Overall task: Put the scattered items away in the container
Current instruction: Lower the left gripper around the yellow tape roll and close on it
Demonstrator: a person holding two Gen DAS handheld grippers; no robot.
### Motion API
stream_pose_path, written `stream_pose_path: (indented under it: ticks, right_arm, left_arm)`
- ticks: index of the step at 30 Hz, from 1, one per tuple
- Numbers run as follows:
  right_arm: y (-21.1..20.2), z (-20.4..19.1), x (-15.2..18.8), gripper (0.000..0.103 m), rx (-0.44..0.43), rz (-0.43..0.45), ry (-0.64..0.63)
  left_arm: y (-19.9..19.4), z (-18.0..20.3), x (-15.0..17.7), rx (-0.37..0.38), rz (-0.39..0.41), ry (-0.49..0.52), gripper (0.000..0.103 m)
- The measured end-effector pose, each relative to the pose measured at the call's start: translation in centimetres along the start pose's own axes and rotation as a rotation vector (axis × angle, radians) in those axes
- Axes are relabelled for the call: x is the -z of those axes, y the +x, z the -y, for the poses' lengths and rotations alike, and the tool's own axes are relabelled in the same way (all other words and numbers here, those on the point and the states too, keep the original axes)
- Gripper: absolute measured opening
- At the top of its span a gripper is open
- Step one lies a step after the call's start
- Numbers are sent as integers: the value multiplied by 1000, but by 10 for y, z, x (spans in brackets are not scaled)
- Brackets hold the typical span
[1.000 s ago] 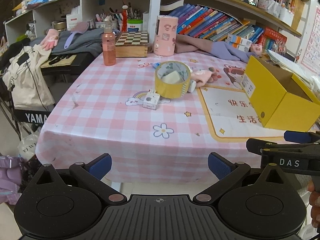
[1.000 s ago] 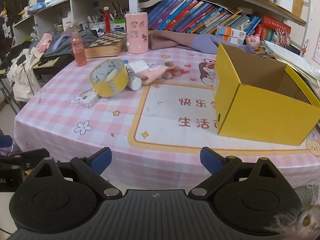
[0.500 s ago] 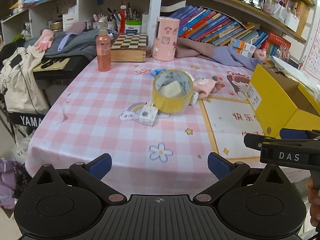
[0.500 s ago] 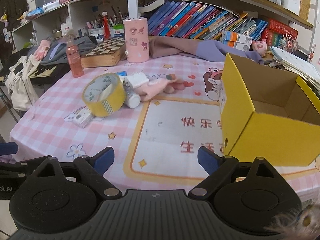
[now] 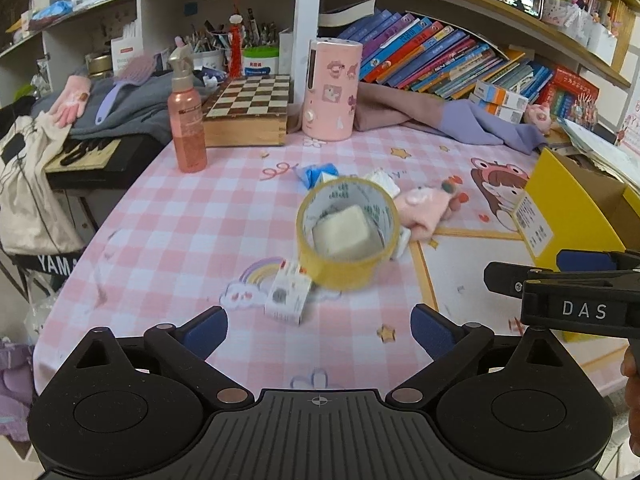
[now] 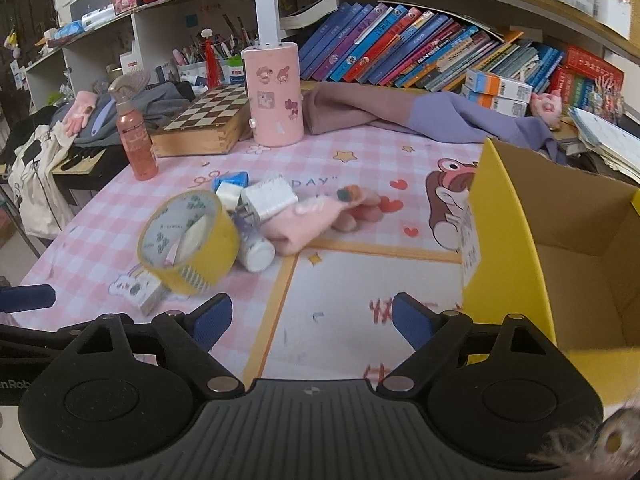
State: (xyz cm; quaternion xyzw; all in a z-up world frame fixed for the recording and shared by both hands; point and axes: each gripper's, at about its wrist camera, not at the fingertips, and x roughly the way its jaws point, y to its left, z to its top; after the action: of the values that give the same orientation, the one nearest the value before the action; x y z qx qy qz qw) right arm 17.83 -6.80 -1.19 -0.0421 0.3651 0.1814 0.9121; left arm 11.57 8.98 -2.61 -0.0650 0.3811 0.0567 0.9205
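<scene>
Left wrist: left gripper [image 5: 319, 330] spread, empty, aimed at tape [image 5: 347, 233] & small box [image 5: 288, 299] mid-table, prob. first pick.

Right wrist: right gripper [image 6: 312, 320] wide, empty, over mat; yellow box [image 6: 504, 240] open at right to receive; charger [image 6: 270, 200], glove [image 6: 316, 218] beyond tape.

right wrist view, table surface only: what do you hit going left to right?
Pink spray bottle → yellow tape roll → white charger plug → pink glove → yellow cardboard box. Small items wedged behind the tape are left out: their order is unclear.
</scene>
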Motion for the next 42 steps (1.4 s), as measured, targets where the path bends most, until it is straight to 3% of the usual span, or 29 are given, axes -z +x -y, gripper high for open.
stream_pose_path:
  ticks: [10,25,33,37,39,41,42]
  right_arm:
    - [30,11,-25,87,10,-11,14]
    - [105,37,-65,80,-22,-119,249]
    - [135,39,-71,74,-31,-154,280]
    - [146,40,-70,63,-46,-175,297]
    - [150,43,-68,51,-59,-194,317]
    - [153,46,-65,27,-81,-208,340]
    - [154,47,-64,22,-95,-209,349]
  left_arm:
    - [43,6,-25,-20,-26,20,100]
    - [90,20,-52,-7,-71,65,100]
    - [100,17,-56,13,-93,55,99]
    - [103,16,-56,25,-106,56,93]
    - [104,15,-56,40,-113,50,84]
    - [104,15,-56,44,-114,50,84]
    - [104,15,-56,45,-114,51,84]
